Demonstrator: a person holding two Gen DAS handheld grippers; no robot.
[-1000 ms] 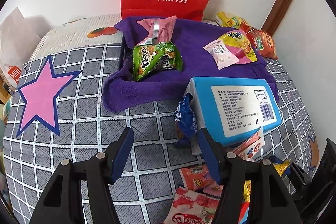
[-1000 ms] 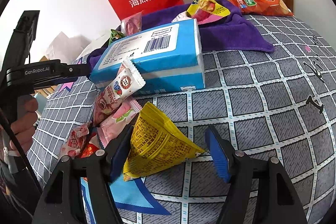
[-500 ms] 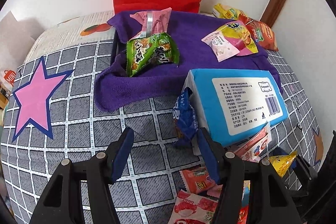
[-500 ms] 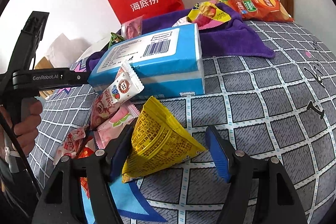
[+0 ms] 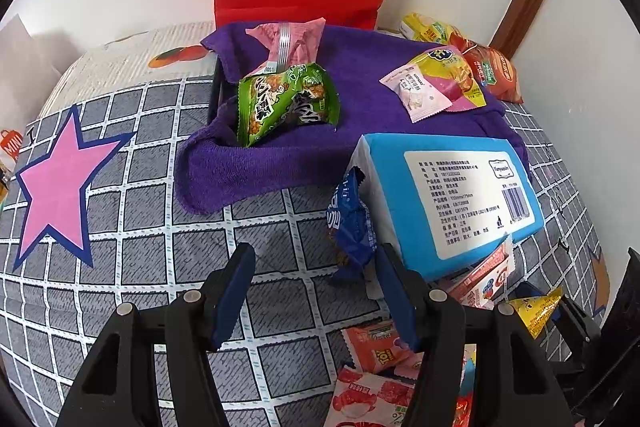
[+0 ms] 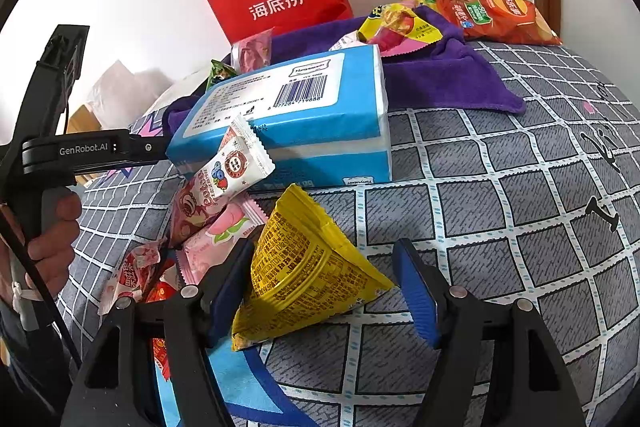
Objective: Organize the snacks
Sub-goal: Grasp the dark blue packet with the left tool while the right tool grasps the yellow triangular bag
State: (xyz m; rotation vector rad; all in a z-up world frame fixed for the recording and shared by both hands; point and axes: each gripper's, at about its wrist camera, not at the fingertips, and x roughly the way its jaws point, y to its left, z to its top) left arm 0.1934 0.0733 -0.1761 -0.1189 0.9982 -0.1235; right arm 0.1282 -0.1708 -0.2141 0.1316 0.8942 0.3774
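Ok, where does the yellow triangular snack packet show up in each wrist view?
Left wrist: yellow triangular packet at far right, low, beyond the gripper.
Right wrist: bottom centre, between the open gripper's fingers.
Shared landmark: blue tissue pack, behind the packet in both.

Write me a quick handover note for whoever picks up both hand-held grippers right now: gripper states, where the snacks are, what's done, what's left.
Left hand-held gripper: open, empty, over the checked bedspread, with the blue snack packet just ahead by its right finger.
Right hand-held gripper: open, straddling the yellow triangular packet; not gripped.
Done: the green packet, a pink packet and a pink-and-yellow pair lie on the purple towel.
Left: the yellow and blue packets, the loose pink and red packets beside the blue tissue pack, and probably the orange chip bag by the wall.
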